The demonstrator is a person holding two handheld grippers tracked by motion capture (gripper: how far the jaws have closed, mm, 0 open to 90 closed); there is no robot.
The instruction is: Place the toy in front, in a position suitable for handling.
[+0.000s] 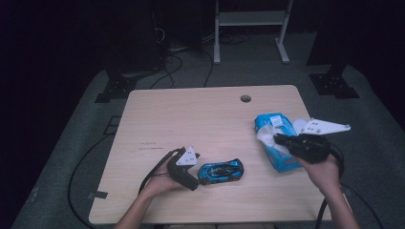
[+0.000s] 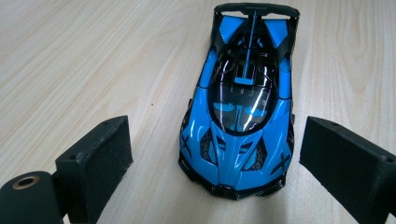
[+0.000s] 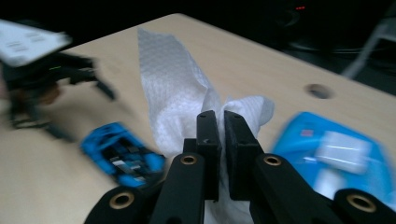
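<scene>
While my right gripper (image 3: 220, 122) pinches a white tissue (image 3: 175, 100) above the bench's right edge, my left gripper (image 2: 210, 154) stands wide open astride the blue toy car (image 2: 240, 116), pads apart from it, near the front edge.

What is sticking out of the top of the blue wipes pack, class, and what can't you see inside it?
A white wipe rises from the blue wipes pack, pinched in the shut right tool. The pack's wrapper hides the contents, so how many wipes remain cannot be seen.
</scene>
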